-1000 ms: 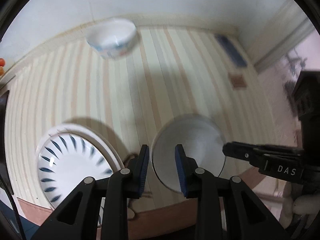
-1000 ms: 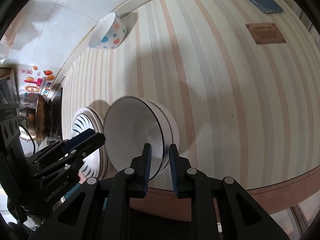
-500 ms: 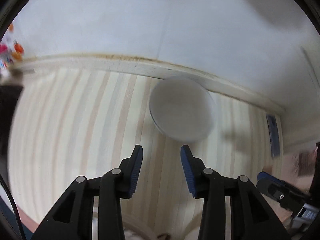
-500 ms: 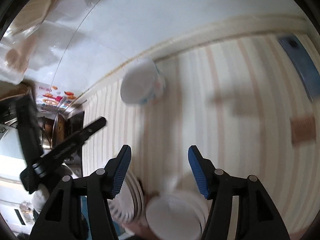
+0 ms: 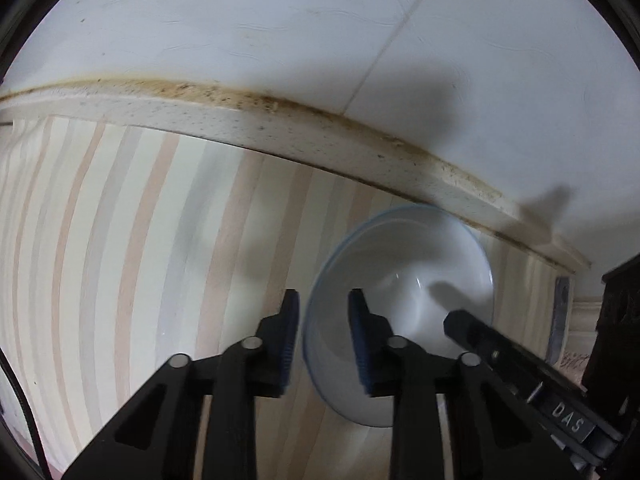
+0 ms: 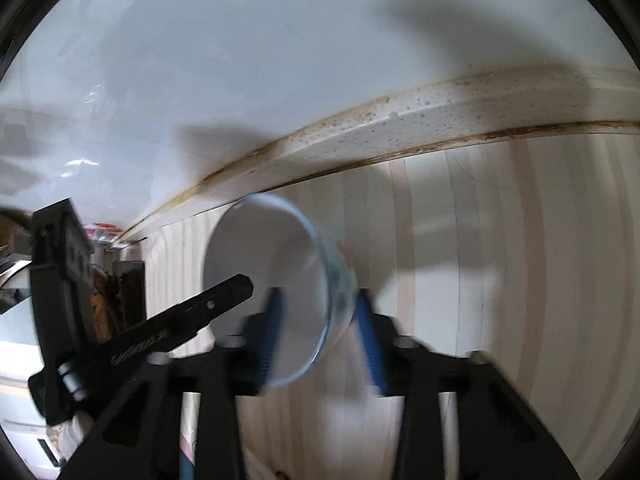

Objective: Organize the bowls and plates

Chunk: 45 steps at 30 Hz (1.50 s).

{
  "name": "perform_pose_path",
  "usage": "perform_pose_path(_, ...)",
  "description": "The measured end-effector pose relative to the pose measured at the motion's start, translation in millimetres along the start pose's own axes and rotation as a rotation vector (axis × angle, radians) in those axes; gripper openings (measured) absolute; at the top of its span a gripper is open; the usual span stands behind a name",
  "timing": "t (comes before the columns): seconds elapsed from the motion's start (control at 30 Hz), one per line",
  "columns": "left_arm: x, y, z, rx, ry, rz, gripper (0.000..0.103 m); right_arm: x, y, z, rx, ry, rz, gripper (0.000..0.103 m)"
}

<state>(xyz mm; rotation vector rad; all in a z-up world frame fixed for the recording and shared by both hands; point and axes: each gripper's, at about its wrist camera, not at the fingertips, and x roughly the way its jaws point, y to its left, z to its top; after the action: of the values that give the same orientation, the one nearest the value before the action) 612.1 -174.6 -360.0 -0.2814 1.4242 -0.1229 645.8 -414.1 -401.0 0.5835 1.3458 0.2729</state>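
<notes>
A white bowl with a pale blue rim (image 5: 404, 280) sits on the striped countertop close to the back wall. My left gripper (image 5: 322, 340) is open, its fingers straddling the bowl's left rim without pinching it. In the right wrist view the same bowl (image 6: 272, 280) shows tilted and blurred, with coloured dots on its outside. My right gripper (image 6: 318, 340) is open, its blue pads either side of the bowl's right rim. Each gripper appears in the other's view. The plates and the other bowls are out of view.
A stained white backsplash strip (image 5: 280, 128) and a tiled wall (image 5: 280, 20) run right behind the bowl. A blue flat object (image 5: 560, 316) lies at the far right. A stove area with cookware (image 6: 116, 292) is at the left.
Both grippers have left the stacked bowls at the front and moved forward to the dotted bowl by the wall. The right gripper opened after letting go of a white bowl.
</notes>
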Motion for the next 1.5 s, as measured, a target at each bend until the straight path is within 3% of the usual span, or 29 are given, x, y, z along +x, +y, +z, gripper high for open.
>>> perform_pose_path(0.07,-1.5,-6.3,-2.4,0.025,-0.013,0.024,0.021,1.0,-1.7,0.6,-0.003,-0.011,-0.002,0.017)
perform_pose_path(0.3,-3.7,-16.0,-9.3,0.055,-0.011,-0.001,0.021,-9.1,-5.6,-4.5,-0.014,-0.030,-0.028,0.017)
perform_pose_path(0.63,-54.5,-37.9,-41.9,0.153,-0.055,-0.041,0.021,-64.5,-11.5,-38.2,-0.007,-0.091,-0.024,0.017)
perform_pose_path(1.13,-110.5,-74.9,-121.7,0.322,-0.069,-0.119,0.021,-163.9,-24.8,-145.9,0.031,-0.191,-0.043,0.017)
perform_pose_path(1.5,-121.5,-74.2,-194.1,0.373,-0.036,-0.144,0.021,-193.3,-27.1,-237.3,0.047,-0.183,-0.059,0.017)
